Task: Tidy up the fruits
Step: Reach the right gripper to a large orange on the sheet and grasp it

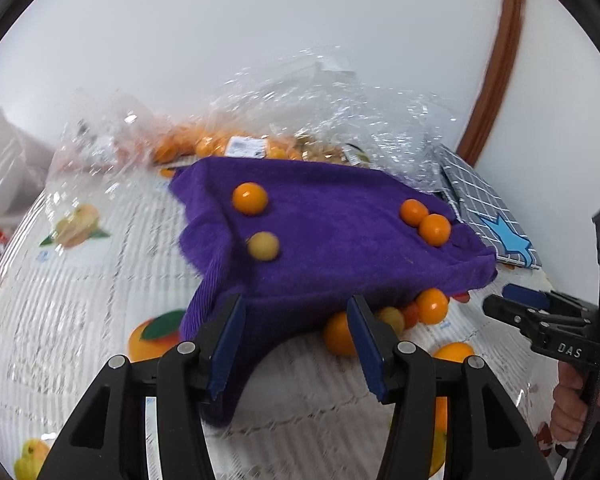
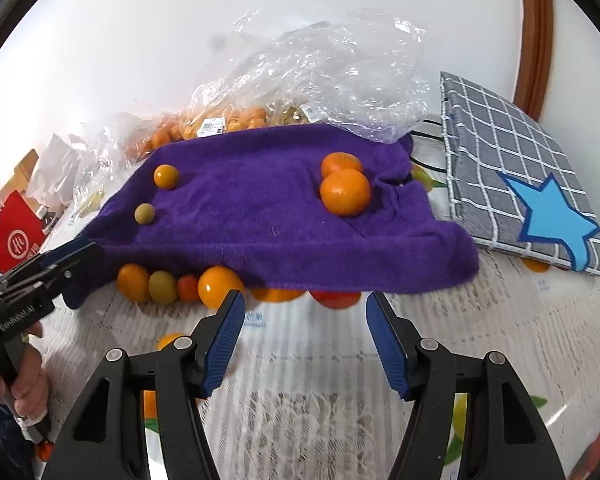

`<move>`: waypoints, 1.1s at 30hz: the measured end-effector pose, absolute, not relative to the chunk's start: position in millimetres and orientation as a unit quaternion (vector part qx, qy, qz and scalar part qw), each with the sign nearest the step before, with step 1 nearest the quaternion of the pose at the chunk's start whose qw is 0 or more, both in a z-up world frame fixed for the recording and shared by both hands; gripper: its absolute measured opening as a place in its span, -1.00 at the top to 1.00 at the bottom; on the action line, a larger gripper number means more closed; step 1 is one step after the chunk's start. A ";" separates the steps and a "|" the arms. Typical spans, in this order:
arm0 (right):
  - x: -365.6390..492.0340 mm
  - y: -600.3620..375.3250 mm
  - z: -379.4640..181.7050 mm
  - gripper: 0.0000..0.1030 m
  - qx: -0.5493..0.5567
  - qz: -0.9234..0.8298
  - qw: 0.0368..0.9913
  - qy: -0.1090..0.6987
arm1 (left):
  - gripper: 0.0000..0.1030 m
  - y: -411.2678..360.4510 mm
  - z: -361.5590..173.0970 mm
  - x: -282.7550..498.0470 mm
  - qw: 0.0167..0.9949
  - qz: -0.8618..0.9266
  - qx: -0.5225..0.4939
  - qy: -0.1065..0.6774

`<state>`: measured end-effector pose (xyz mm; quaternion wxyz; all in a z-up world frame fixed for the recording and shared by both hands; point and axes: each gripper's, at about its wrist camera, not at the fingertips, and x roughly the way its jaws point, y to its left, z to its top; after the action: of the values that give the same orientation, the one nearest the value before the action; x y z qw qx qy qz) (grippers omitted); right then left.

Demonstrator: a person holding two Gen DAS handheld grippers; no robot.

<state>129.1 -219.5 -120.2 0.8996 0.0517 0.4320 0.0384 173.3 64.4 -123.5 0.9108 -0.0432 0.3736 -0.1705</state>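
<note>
1. left gripper [image 1: 296, 312] is partly open, and a corner of the purple towel [image 1: 332, 236] sits between its blue pads [image 1: 229, 344]. the towel touches the left pad, but the pads do not squeeze it.
2. right gripper [image 2: 306, 316] is partly open too, with nothing between its blue pads [image 2: 386, 344]. it hangs just in front of the near edge of the towel, over the table cover.
3. a hand [image 2: 26, 384] holds the left gripper's handle, seen at the left side of the right wrist view.
4. the purple towel is spread over the table [image 2: 300, 380], which has a white cover with fruit pictures on it.
5. four fruits lie on top of the towel: an orange ball [image 1: 250, 199] and a pale yellow ball [image 1: 263, 245] toward its left side, and two oranges [image 2: 345, 191] touching each other toward its right side.
6. more fruits [image 2: 172, 284] sit in a row on the table under the near edge of the towel, partly hidden by it.
7. a clear plastic bag [image 2: 324, 64] with many oranges inside lies at the far edge of the table, behind the towel.
8. a grey checked cloth bag with a blue star [image 2: 532, 200] lies near the far right corner of the table, just beside the towel.
</note>
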 end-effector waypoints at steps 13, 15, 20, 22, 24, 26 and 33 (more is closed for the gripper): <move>111.6 -211.3 -119.8 -0.08 0.061 0.077 0.893 0.439 | 0.01 92.9 -126.9 153.8 0.911 -0.141 -0.084 0.378; 108.4 -204.8 -120.1 -0.07 0.060 0.089 0.892 0.439 | 0.01 95.4 -127.5 153.8 0.911 -0.136 -0.089 0.379; 102.3 -186.8 -122.8 -0.06 0.060 0.119 0.886 0.444 | 0.01 98.7 -127.4 151.8 0.913 -0.128 -0.093 0.377; 98.6 -178.3 -123.9 -0.06 0.057 0.133 0.884 0.445 | 0.01 99.9 -127.0 151.3 0.913 -0.125 -0.094 0.376; 94.8 -169.0 -125.6 -0.06 0.049 0.146 0.880 0.450 | 0.01 101.5 -127.0 151.9 0.913 -0.122 -0.097 0.376; 91.3 -160.9 -127.3 -0.06 0.040 0.153 0.877 0.453 | 0.01 103.6 -127.4 152.6 0.913 -0.118 -0.100 0.377; 86.8 -151.9 -128.3 -0.06 0.047 0.167 0.872 0.457 | 0.01 106.8 -128.0 153.4 0.913 -0.112 -0.108 0.378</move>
<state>86.8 -151.9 -128.3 0.8724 0.0466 0.4570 0.1672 153.4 106.8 -128.0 0.9127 -0.1081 0.3777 -0.1123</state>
